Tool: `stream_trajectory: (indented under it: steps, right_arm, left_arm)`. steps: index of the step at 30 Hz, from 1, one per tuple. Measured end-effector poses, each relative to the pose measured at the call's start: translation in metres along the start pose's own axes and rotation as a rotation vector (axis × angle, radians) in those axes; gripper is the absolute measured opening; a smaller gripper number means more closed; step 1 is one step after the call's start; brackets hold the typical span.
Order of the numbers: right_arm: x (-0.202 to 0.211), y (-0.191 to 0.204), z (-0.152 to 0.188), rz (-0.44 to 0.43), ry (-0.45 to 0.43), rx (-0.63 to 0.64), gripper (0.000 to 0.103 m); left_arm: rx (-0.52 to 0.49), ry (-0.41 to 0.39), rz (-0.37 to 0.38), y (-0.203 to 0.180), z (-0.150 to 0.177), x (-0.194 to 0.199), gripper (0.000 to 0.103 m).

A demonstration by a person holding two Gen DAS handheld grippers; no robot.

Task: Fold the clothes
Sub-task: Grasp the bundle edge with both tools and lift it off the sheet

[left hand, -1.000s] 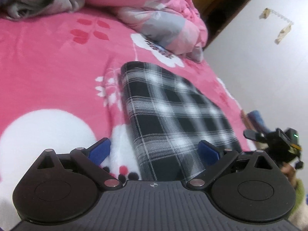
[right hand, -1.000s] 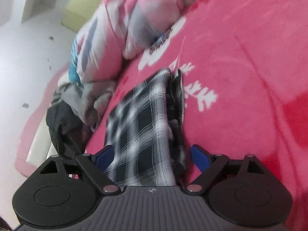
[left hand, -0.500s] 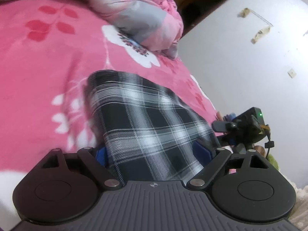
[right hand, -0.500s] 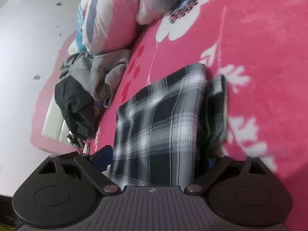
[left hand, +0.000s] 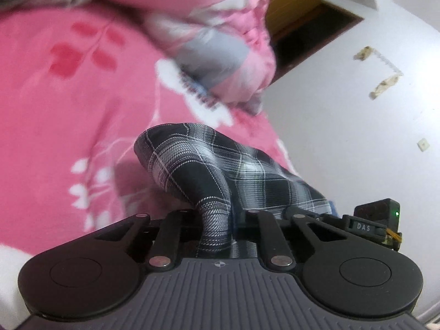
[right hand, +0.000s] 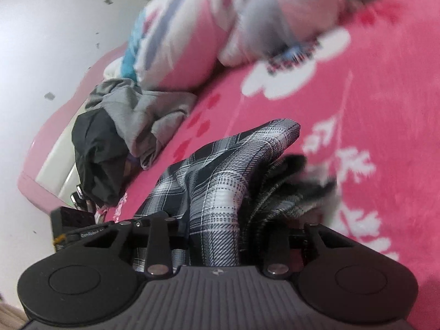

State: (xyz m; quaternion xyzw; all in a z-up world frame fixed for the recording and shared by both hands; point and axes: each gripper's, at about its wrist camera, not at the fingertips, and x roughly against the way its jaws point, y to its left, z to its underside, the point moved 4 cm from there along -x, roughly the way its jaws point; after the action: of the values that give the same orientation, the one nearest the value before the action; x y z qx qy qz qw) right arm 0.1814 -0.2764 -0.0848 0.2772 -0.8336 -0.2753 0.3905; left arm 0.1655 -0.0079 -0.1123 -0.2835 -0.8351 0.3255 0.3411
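A folded black-and-white plaid garment lies on the pink flowered bedspread. My left gripper is closing, and its jaws pinch a bunched near corner of the plaid cloth, which rises off the bed into a hump. In the right wrist view the same plaid garment is gathered between the jaws of my right gripper, which is also closing on it. Darker layers of the cloth hang loose to the right of that grip. The fingertips of both grippers are hidden by the cloth.
A pink and grey quilt is heaped at the far end of the bed. Grey clothes and a black garment lie by the bed's edge. A white wall runs close along the other side. The other gripper's body shows at the right.
Both grippers went from wide open around the flat garment's near edge to pinching it. The cloth has bunched up and lifted off the bed at both grips.
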Motion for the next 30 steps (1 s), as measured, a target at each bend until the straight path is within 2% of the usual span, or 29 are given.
stream_trajectory:
  steps: [7, 14, 20, 25, 30]
  right_arm:
    - [0.065, 0.055, 0.004, 0.019, -0.160, 0.128, 0.035]
    - [0.155, 0.090, 0.021, 0.068, -0.357, 0.230, 0.035]
    - [0.254, 0.100, 0.024, 0.167, -0.527, 0.320, 0.035]
    - [0.333, 0.098, 0.018, 0.284, -0.640, 0.382, 0.035]
    - [0.405, 0.079, 0.008, 0.374, -0.727, 0.404, 0.035]
  left_arm:
    - [-0.131, -0.106, 0.076, -0.073, -0.001, 0.037, 0.012]
    - [-0.254, -0.135, 0.191, -0.162, 0.008, 0.043, 0.012]
    - [-0.348, -0.112, 0.308, -0.249, 0.014, 0.013, 0.012]
    - [-0.427, -0.097, 0.412, -0.322, 0.021, -0.030, 0.011]
    - [-0.478, -0.070, 0.500, -0.375, 0.034, -0.081, 0.012]
